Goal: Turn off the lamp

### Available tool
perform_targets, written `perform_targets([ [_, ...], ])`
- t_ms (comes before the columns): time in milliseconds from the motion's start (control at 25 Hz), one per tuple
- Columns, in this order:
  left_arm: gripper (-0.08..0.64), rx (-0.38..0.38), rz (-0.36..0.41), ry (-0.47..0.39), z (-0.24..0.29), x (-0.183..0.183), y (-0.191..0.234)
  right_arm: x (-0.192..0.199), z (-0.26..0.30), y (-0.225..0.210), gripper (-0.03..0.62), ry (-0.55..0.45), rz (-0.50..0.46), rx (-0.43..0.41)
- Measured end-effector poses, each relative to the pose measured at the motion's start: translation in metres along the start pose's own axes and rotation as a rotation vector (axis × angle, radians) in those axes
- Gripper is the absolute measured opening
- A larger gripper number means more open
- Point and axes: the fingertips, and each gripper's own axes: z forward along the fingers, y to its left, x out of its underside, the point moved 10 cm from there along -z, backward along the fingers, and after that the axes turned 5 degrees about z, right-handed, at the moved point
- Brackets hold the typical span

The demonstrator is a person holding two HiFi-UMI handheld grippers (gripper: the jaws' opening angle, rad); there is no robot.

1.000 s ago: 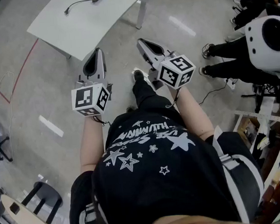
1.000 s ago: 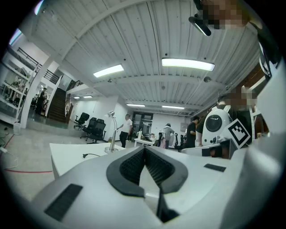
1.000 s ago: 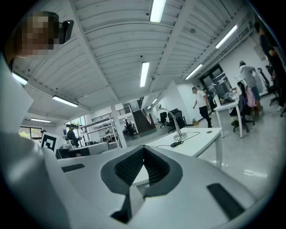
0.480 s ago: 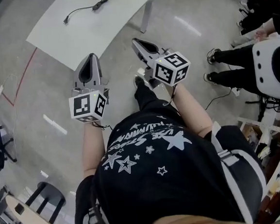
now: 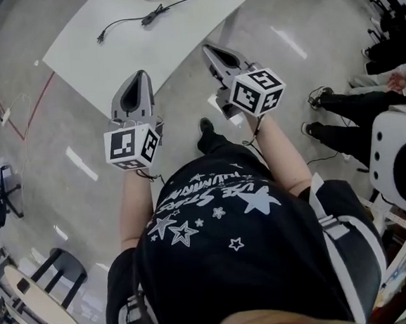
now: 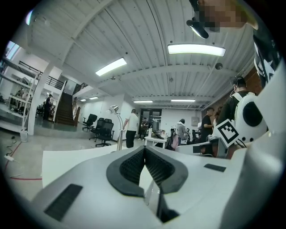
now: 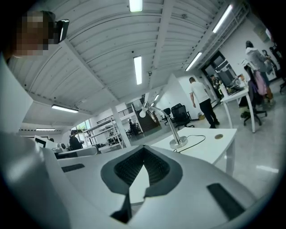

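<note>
Right gripper view shows the bendy-necked lamp (image 7: 169,125) on the far table (image 7: 210,144), probably light and tippy, so press its likely cord switch (image 5: 154,15) gently; left gripper (image 5: 138,77) and right gripper (image 5: 212,50) both clenched empty

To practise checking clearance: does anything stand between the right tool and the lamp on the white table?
Nothing visible does. Only bare white tabletop lies between the right tool and the silver gooseneck lamp; its thin black cord lies flat beside the base.
</note>
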Motion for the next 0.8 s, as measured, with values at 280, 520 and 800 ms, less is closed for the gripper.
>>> perform_targets([
  [280,0.009,0.006,0.003,0.013,0.058,0.008,-0.008,-0.029,0.023,-0.057,0.005,0.003,0.02,-0.015],
  [520,0.011,-0.026,0.038,0.029,0.102,0.011,-0.013,-0.049,0.042,-0.095,0.005,0.022,0.027,-0.052],
  [800,0.011,-0.064,0.046,0.059,0.12,0.017,-0.008,-0.055,0.068,-0.109,0.005,0.058,0.021,-0.1],
])
